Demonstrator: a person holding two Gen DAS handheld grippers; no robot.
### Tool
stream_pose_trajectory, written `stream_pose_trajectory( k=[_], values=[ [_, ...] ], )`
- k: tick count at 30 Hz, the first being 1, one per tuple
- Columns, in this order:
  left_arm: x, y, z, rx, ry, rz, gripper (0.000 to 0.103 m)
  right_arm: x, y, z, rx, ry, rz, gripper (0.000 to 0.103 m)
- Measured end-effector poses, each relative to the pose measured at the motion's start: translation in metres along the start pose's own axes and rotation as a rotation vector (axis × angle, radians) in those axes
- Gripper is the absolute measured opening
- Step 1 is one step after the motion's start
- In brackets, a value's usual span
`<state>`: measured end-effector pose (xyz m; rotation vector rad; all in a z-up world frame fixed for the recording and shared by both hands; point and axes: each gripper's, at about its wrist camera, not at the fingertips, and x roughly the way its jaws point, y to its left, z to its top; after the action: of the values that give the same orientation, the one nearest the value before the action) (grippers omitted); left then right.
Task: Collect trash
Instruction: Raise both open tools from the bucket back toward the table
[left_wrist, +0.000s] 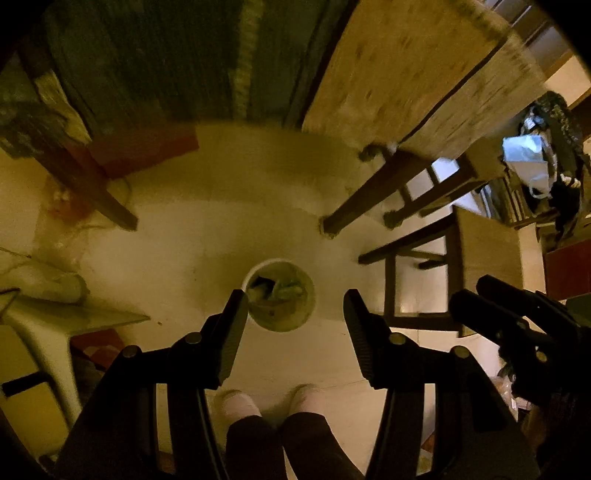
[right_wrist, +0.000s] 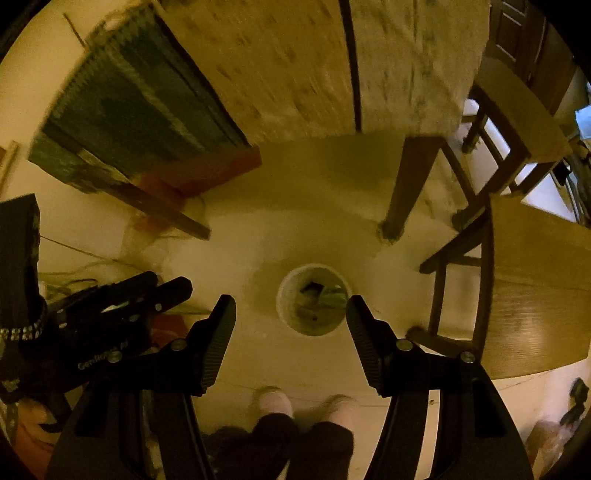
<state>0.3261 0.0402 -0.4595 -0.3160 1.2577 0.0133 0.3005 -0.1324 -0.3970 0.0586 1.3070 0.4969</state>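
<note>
We hold both tools high above the pale floor (left_wrist: 207, 236), looking straight down at the small round white bin (left_wrist: 277, 294) that stands well below us, just ahead of our pale slippers (left_wrist: 240, 404) and near the dark wooden table leg (left_wrist: 364, 195); in the right view the same bin (right_wrist: 313, 300) sits between the fingertips, though far beneath them. The left gripper (left_wrist: 295, 306) stands wide open with nothing in it, and the right gripper (right_wrist: 291, 314) likewise gapes empty. Inside the bin we make out crumpled greenish scraps (left_wrist: 290, 291) and something dark, too blurred to name. We judge such scraps light, soft and easily crushed, so a gentle pinch on a raised fold should do; the bin itself looks thin-walled and light, best taken at its rim, and likely to tip if nudged
</note>
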Motion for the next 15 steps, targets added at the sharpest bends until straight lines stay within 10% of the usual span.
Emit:
stream_pose_trajectory(
  k=[15],
  values=[
    [-0.238,-0.019,0.031,0.047,-0.327,-0.025,0.053,-0.184,0.089,0.026,-0.045,-0.243,0.010,0.058]
  ],
)
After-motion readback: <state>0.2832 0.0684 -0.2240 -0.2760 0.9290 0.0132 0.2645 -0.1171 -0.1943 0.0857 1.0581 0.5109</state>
